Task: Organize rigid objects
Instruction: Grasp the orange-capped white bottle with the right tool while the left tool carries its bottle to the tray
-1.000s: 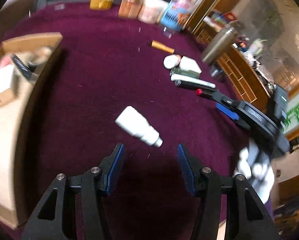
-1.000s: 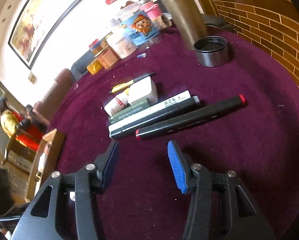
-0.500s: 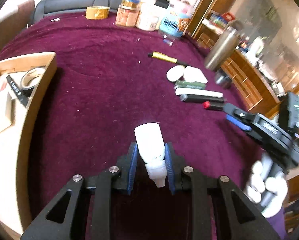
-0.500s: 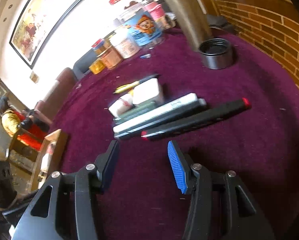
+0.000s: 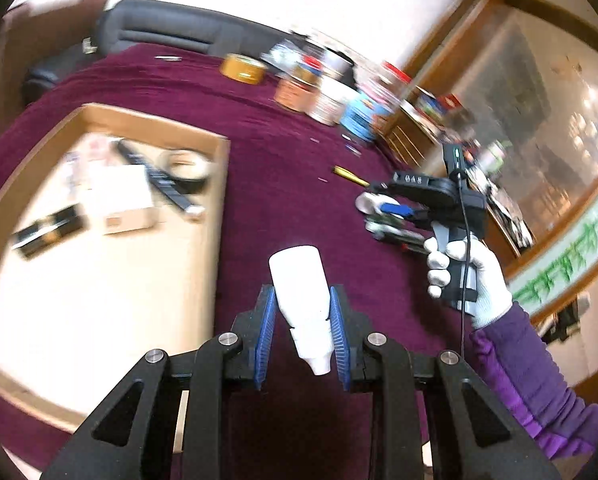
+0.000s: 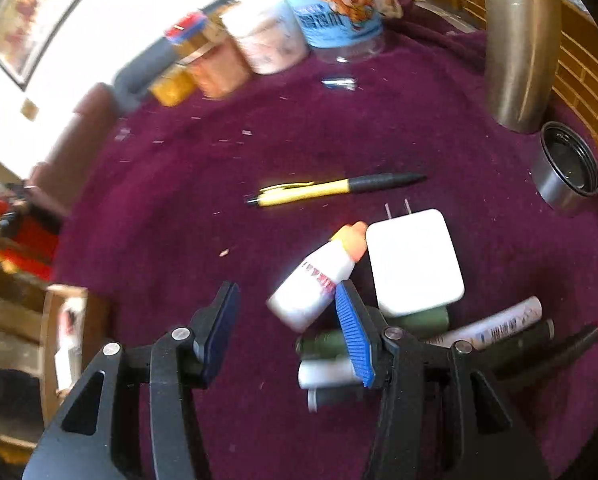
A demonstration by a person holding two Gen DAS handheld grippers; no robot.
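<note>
The left gripper [image 5: 302, 336] is clamped on a white bottle [image 5: 303, 298], its blue pads pressing the bottle's sides; the bottle's long axis runs along the fingers, with the narrow nozzle pointing back toward the camera and the broad base pointing away, raised above the purple tablecloth [image 5: 283, 176] just right of the wooden tray [image 5: 223, 184]. The right gripper [image 6: 283, 320] has its jaws apart with nothing between the pads; a glue bottle [image 6: 315, 284] with an orange cap lies just ahead of its right finger, slanting up to the right, cap beside a white charger [image 6: 413, 262]. Only the left wrist view shows the tray's contents, blurred: a tape roll [image 5: 185, 164], a pale box and dark sticks, along with the gloved hand [image 5: 465, 276] and purple sleeve [image 5: 531, 376] carrying the other gripper. Only the right wrist view shows clearly the yellow-and-black pen [image 6: 335, 189] lying crosswise, the markers [image 6: 499, 328] partly hidden behind the finger, the steel flask [image 6: 519, 40] and its lid [image 6: 567, 168].
</note>
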